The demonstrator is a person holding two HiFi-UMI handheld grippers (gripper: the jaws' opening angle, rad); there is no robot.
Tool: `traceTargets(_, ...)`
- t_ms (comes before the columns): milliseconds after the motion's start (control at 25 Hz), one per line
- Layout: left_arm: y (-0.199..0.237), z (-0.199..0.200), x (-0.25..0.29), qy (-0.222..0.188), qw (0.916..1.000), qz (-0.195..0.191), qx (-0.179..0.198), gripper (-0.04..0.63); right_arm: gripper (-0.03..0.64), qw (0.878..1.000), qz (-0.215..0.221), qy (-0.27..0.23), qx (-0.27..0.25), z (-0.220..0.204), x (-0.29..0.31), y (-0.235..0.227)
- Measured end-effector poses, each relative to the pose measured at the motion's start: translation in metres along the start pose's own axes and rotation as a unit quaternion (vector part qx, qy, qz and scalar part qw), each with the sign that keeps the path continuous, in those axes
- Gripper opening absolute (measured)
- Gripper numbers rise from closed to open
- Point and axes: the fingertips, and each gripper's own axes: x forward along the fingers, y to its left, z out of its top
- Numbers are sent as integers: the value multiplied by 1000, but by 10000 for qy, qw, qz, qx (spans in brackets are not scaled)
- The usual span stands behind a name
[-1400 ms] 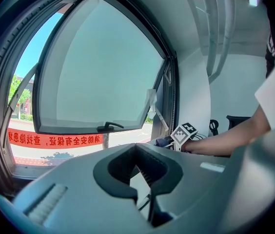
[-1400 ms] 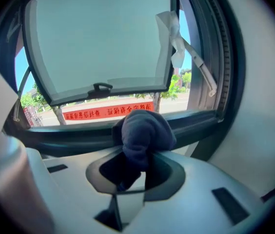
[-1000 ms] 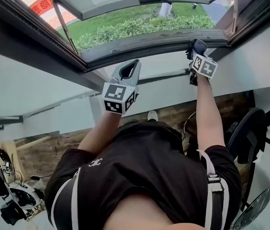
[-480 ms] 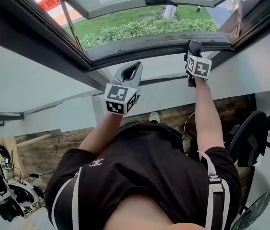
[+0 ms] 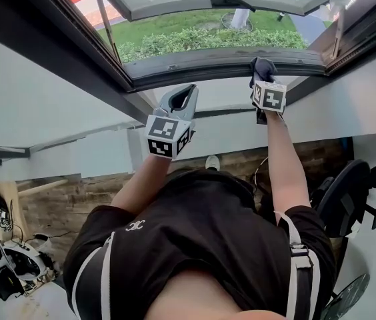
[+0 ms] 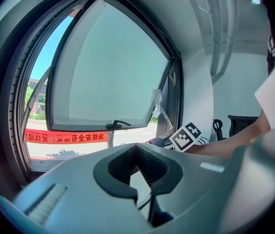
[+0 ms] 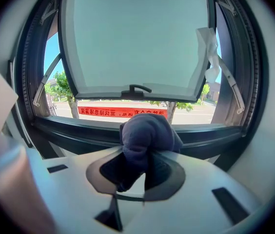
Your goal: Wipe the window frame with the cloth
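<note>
A dark blue cloth (image 7: 147,133) is bunched in my right gripper (image 7: 145,154), which is shut on it. In the head view the cloth (image 5: 263,66) presses against the dark bottom rail of the window frame (image 5: 195,64), right of its middle. The right gripper (image 5: 263,79) points up at that rail. My left gripper (image 5: 189,89) hovers below the rail near the window's middle, shut and holding nothing. In its own view the left gripper (image 6: 137,148) faces the open window, and the right gripper's marker cube (image 6: 186,136) shows beyond it.
The glass sash (image 7: 132,38) is swung outward, with a handle (image 7: 136,89) on its lower edge. A white scrap (image 7: 208,48) hangs at the sash's right side. White wall (image 5: 55,105) flanks the frame. An office chair (image 5: 345,192) stands on the floor at the right.
The right gripper has slid the cloth leftward along the bottom rail, away from the right corner. The left gripper has stayed about where it was.
</note>
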Motion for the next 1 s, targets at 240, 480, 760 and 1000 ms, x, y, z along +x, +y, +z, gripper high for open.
traceTargets(240, 9, -1, -9, -33, 9999, 140, -69, 8, 86, 9997, 144, 32, -213, 5, 0, 18)
traceTargets(480, 18, -1, -18, -64, 9995, 293, -112, 8, 86, 9972, 446, 55, -590, 7, 0, 54)
traceTargets(760, 27, -2, -31, -85, 9988, 463, -163, 8, 86, 9918, 865, 113, -933, 19, 3, 104)
traceTargets(1000, 40, -3, -47, -106, 9973, 705, -202, 8, 86, 9863, 1265, 152, -1047, 24, 3, 143)
